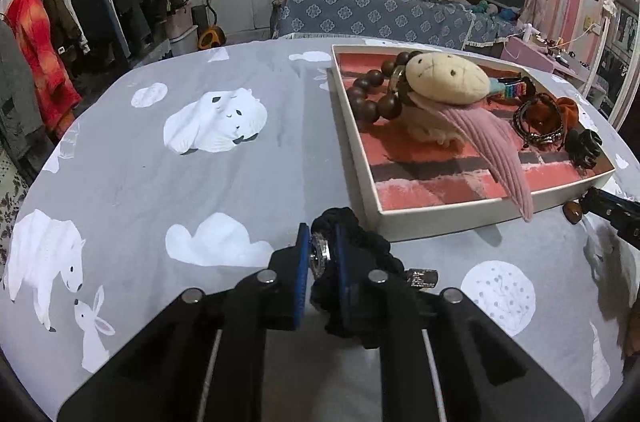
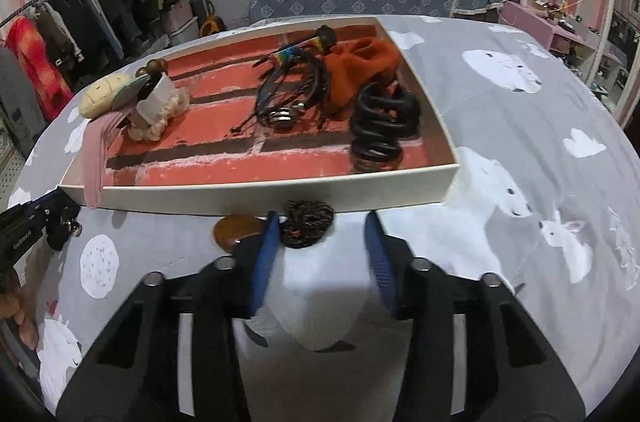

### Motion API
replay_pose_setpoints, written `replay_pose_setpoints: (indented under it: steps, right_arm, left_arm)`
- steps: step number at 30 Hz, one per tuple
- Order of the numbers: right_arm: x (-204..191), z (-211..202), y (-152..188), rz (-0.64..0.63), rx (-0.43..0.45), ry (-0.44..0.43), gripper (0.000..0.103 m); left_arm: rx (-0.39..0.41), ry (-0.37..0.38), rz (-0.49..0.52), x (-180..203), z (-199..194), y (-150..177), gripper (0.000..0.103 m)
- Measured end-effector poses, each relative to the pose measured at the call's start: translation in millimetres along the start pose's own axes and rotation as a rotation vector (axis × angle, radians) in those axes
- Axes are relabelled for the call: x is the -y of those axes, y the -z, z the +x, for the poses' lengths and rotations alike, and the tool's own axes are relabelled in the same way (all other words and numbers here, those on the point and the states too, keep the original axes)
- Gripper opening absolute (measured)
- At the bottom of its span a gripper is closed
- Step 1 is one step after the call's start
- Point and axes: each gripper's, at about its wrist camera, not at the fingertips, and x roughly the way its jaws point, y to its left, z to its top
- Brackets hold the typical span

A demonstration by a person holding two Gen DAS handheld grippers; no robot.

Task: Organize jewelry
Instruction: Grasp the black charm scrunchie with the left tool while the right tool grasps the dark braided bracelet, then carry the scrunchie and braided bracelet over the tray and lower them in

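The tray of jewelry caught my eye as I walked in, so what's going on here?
A person is tidying jewelry into the tray with two handheld grippers. The left gripper is shut on a black braided bracelet lying on the bedsheet. The right gripper is open around a dark woven piece beside a brown stone.

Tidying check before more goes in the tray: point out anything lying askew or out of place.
The plush charm with the pink ribbon sprawls across the tray; its ribbon hangs over the front rim onto the cloth. A brown pendant and braided cord lie outside, against the tray's front wall.
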Motion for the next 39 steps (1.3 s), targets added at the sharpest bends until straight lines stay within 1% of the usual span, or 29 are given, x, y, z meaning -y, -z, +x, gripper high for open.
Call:
replay_pose_setpoints:
  steps: [1,3,7,13,16,21,24,30,34,39]
  right_arm:
    - [-3,0,0,-0.014,0.0,0.0,0.027]
    - [-4,0,0,-0.023,0.004,-0.006,0.025]
    - [-4,-9,1,-0.03,0.029,-0.019,0.024]
    - [-10,-43,3,-0.085,0.105,-0.027,0.024]
    - [-12,-60,1,-0.107,0.145,-0.032,0.024]
    - [-11,-84,-8,-0.135,0.203,-0.028,0.024]
    - [-12,-96,-17,-0.149,0.247,-0.031,0.024]
    - [-17,-105,-40,-0.152,0.32,-0.054,0.024]
    - [-19,-107,-58,-0.154,0.351,-0.065,0.024]
    - [-22,-106,-76,-0.177,0.378,-0.043,0.024]
  left_arm:
    - [0.004,0.003,0.0,0,-1,0,0.013]
    - [0.014,0.01,-0.005,0,-2,0,0.013]
    - [0.063,0.042,-0.016,4,-22,-1,0.013]
    - [0.142,0.065,0.027,30,-61,-13,0.013]
    - [0.176,0.061,0.037,41,-75,-20,0.013]
    - [0.222,0.077,0.052,58,-92,-33,0.013]
    - [0.254,0.086,0.065,70,-97,-40,0.013]
    - [0.269,0.094,0.113,95,-93,-59,0.013]
    - [0.296,0.09,0.111,100,-90,-72,0.013]
    - [0.321,0.095,0.082,100,-84,-86,0.013]
